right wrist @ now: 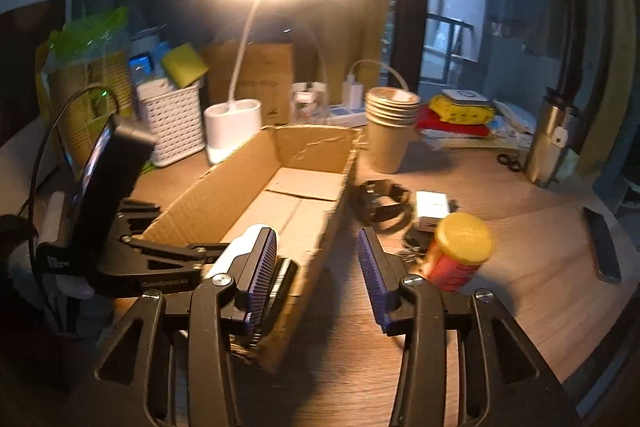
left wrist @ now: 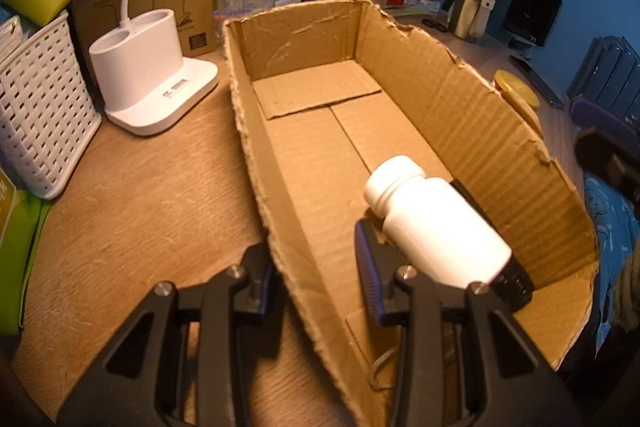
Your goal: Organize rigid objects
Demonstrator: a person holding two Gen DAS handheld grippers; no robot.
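White bottle [left wrist: 432, 227] lies on its side at the near end of the cardboard box [left wrist: 460, 99], propped on a black cylinder [left wrist: 516, 287] by the right wall. It looks like light, stiff, smooth plastic that will likely roll, so it is best pinched across the body below the cap. Left tongs [left wrist: 312, 259] sit closed astride the box's left wall. Right tongs [right wrist: 316, 267] gape empty over the desk [right wrist: 532, 227]. Farther on, outside the box, stands a yellow-lidded jar [right wrist: 460, 251], probably heavier; grip it mid-body.

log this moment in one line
left gripper: shut on cardboard box wall | right gripper: open, empty | white bottle: lying in cardboard box
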